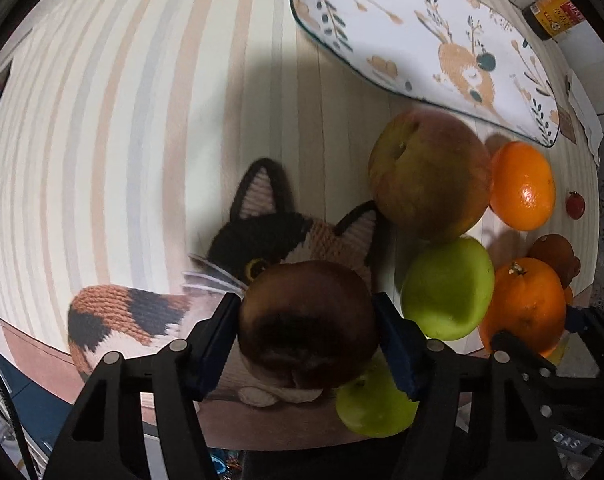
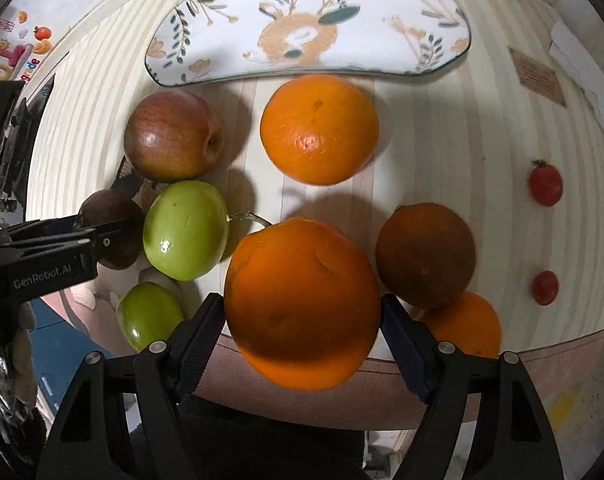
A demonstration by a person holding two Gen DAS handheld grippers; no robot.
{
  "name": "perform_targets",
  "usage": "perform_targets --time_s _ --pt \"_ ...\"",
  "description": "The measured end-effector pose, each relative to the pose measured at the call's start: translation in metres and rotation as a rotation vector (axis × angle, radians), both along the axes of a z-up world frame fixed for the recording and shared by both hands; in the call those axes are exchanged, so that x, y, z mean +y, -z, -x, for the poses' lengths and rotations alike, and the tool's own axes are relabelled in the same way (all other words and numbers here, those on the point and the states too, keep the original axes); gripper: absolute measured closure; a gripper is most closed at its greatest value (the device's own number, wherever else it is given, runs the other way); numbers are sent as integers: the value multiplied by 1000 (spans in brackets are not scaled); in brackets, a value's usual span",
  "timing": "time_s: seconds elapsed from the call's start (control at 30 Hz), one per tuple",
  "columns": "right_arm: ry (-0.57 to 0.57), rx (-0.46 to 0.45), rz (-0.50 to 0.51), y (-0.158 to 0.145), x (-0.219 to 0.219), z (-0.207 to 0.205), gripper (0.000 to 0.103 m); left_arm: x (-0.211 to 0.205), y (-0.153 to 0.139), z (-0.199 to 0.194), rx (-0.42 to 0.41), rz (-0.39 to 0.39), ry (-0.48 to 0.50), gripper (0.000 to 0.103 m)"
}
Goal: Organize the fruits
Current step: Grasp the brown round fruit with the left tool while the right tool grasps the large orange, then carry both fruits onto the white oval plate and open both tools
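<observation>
Striped tablecloth (image 2: 442, 128), deer-print plate (image 2: 302, 32) along top of the right wrist view. Left gripper (image 1: 308, 332) pads pressed on both flanks of dark brown fruit (image 1: 306, 320), bottom centre, over knitted cat (image 1: 278, 236). Right gripper (image 2: 302, 320) clamps large orange (image 2: 302, 296), bottom centre. Second orange (image 2: 320, 128) just below plate; green apples left.

The tablecloth (image 2: 442, 128) looks like matt striped cloth. The cat mat (image 1: 142, 316) is knitted wool, rough and ribbed. The deer plate (image 2: 230, 60) is glossy, like glazed ceramic. The far orange (image 2: 320, 128) has shiny, pitted skin; the green apples (image 2: 186, 230) are smooth and waxy. The gripper fingers (image 2: 194, 344) are matt black plastic with metal pins.
</observation>
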State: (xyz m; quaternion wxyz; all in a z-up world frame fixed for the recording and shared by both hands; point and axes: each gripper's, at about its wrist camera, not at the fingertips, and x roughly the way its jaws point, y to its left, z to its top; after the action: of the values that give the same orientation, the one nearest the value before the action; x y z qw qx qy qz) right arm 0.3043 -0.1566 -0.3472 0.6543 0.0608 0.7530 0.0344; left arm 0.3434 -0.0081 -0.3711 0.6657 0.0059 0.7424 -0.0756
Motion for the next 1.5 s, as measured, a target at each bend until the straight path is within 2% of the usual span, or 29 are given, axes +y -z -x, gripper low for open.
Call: perform_targets --time_s 0.1,0.27,0.4,0.5,0.63,0.77,0.83,0.93,1.0,1.2,1.33,1.5 --pt "35 40 -16 13 -2 1 22 3 0 1 -14 6 -18 39" --pt "53 15 -13 12 1 5 23 14 1 9 -49 -22 -42 40" --pt "55 10 -10 9 2 5 24 31 -26 12 -74 -15 -58 40" --pt "78 -12 -43 -9 -4 6 24 36 -57 13 -114 13 -68 40" --pt "105 -73 -116 -51 -14 -3 24 32 -101 2 -188 59 -75 40" --pt "131 -156 -146 -89 -27 -30 24 18 -145 -30 -268 98 -68 40" --pt "149 -188 -153 -101 -37 -52 24 6 -152 -53 -291 96 -62 40" --pt "182 -210 -137 -101 -49 -91 24 -13 -142 -94 -291 78 -71 40" --pt "203 -201 -131 -89 -58 -118 24 -18 -132 -115 -264 72 -86 40" --pt "219 -123 -102 -33 -67 -176 24 -40 -72 -180 -87 151 -200 40" --pt "221 -84 -86 -6 -72 -198 24 -50 -49 -198 -19 176 -241 40" --pt "207 -54 -76 9 -73 -213 24 -58 -31 -206 50 183 -257 40"
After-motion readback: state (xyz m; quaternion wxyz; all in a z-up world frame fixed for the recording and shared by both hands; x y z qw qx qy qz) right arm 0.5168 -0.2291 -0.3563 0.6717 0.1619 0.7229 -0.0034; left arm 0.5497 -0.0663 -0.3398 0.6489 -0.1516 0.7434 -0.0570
